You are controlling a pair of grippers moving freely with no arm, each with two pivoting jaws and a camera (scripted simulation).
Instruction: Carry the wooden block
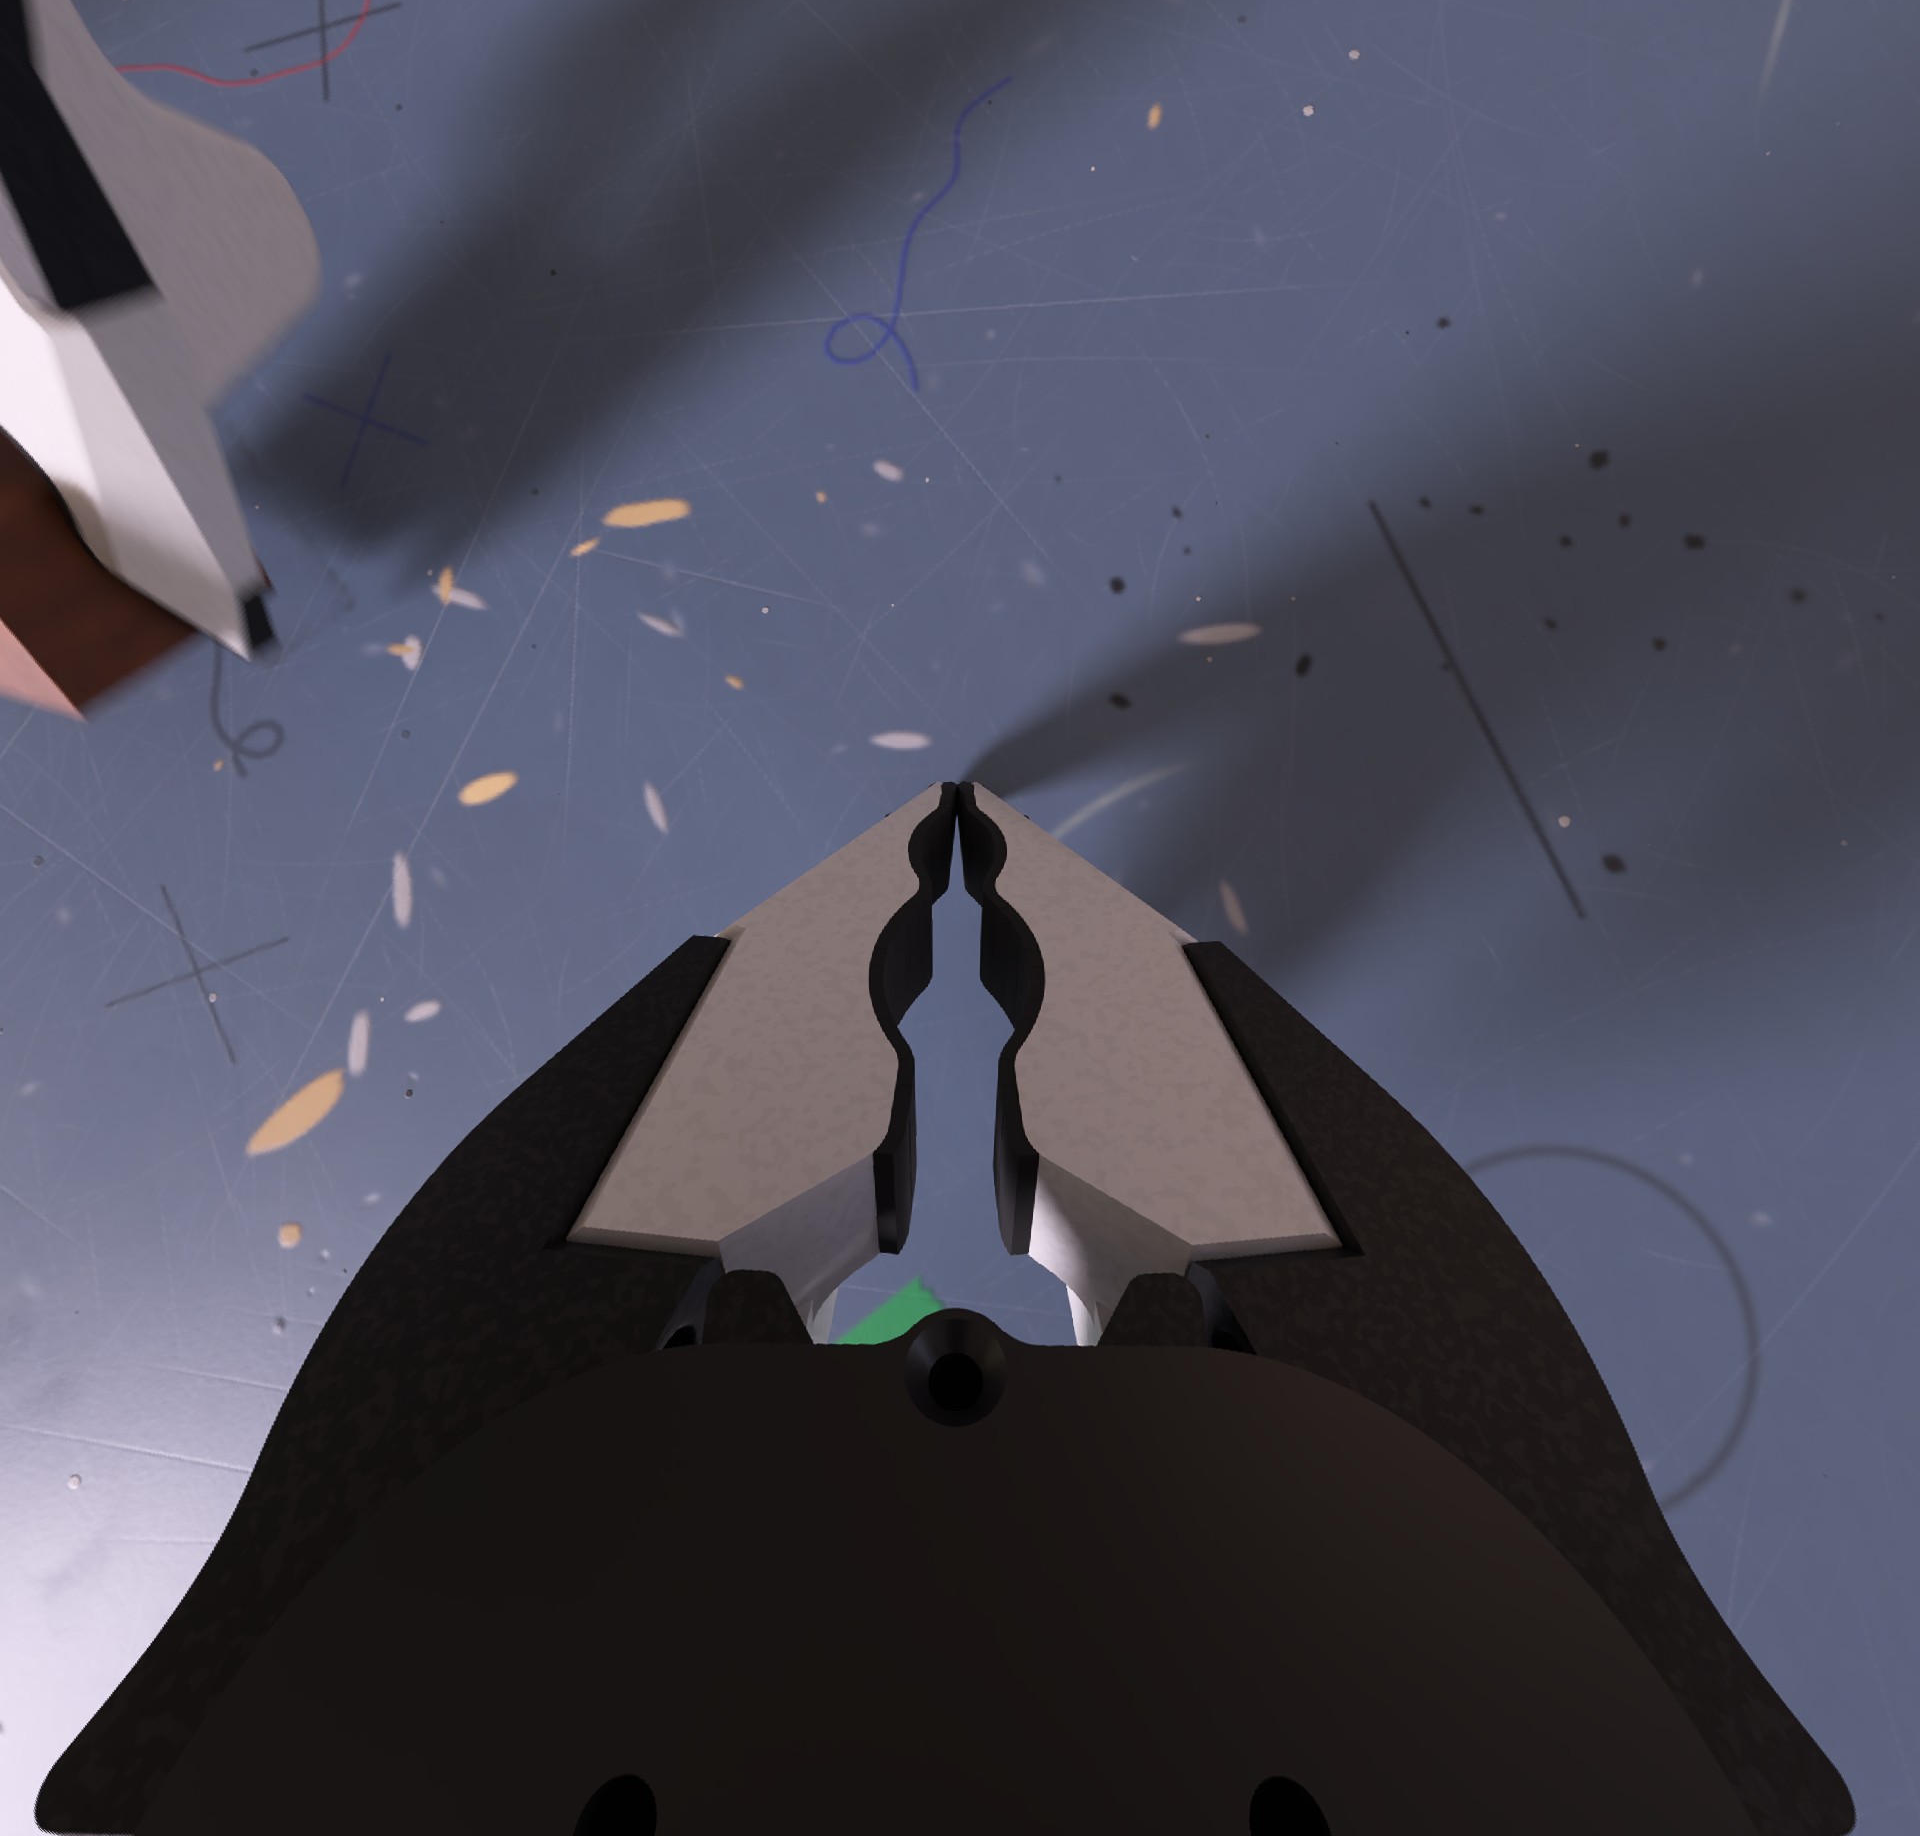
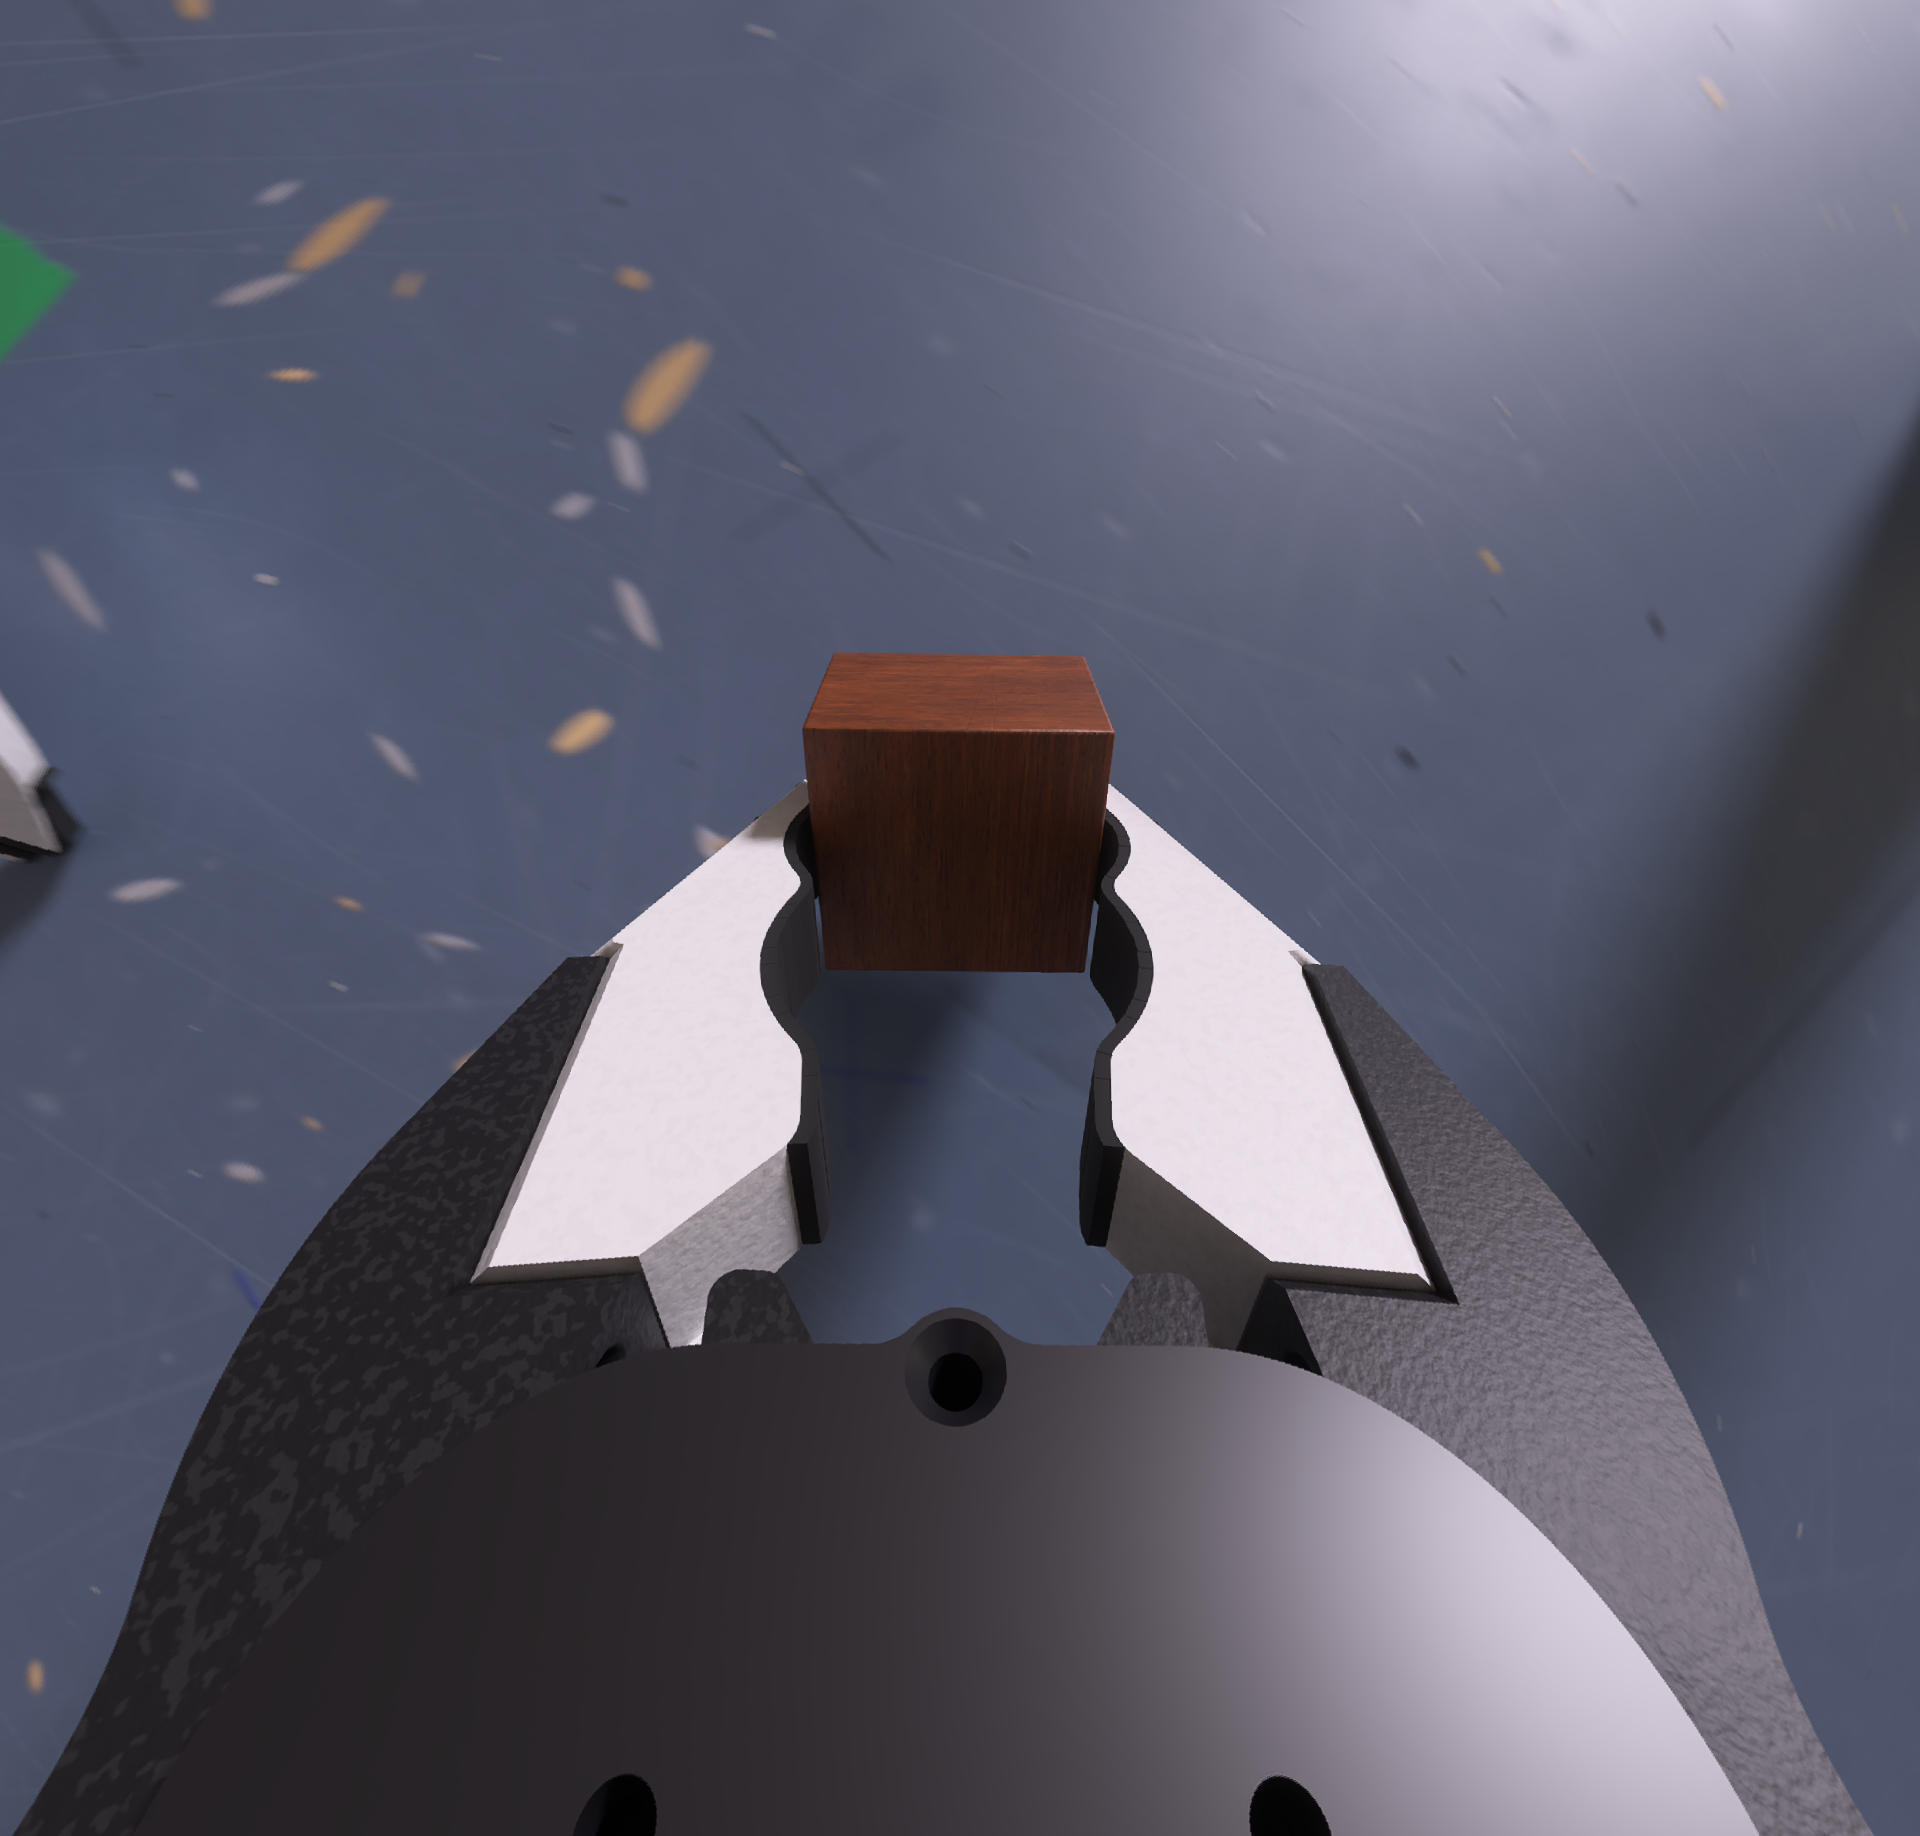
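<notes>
Right gripper (image 2: 956, 830) fingers clamp smooth reddish-brown wooden cube (image 2: 956, 820) between their tips over scratched, speckled blue-grey worktop (image 2: 1351, 436); left gripper (image 1: 956, 794) fingers closed, empty.

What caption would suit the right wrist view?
Right gripper clamps a wooden block between its fingertips above a speckled blue-grey surface.

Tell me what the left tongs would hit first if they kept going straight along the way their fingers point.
Most likely nothing but the blue-grey tabletop. The left tongs are shut and empty, and only speckled surface lies ahead of the tips. The right tongs with the wooden block sit well off to the side, though depth is hard to judge.
</notes>
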